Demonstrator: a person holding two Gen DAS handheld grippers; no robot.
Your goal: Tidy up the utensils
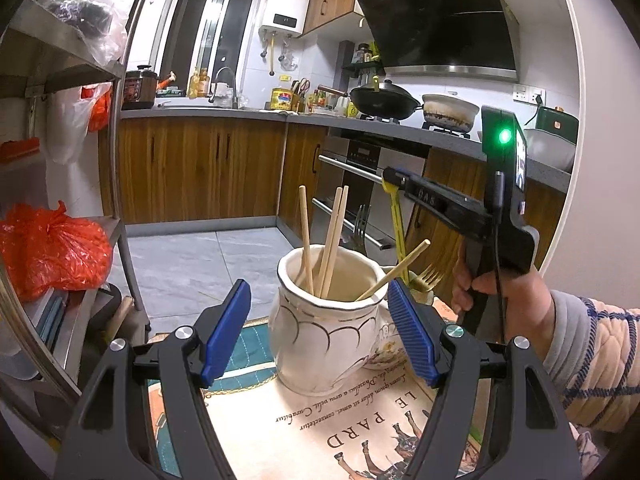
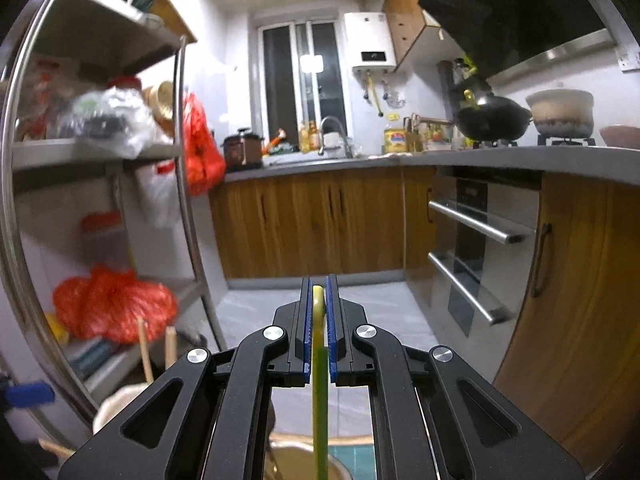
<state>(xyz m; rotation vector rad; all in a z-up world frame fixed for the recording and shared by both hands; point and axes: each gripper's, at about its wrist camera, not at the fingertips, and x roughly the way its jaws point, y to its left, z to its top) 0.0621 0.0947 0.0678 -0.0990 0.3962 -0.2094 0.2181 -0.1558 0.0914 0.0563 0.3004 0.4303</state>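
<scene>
A white ceramic jar holding several wooden chopsticks stands on a printed mat. My left gripper is open, its blue pads flanking the jar without pressing it. Behind the jar, a smaller cup holds a gold fork and a dark fork. A hand carries my right gripper above that cup. It is shut on a yellow-green utensil handle, which hangs down. The right wrist view shows the right gripper clamped on that handle.
A steel shelf rack with orange bags stands on the left. Wooden cabinets, an oven, a wok and a pot line the counter behind. Grey tiled floor lies beyond the mat.
</scene>
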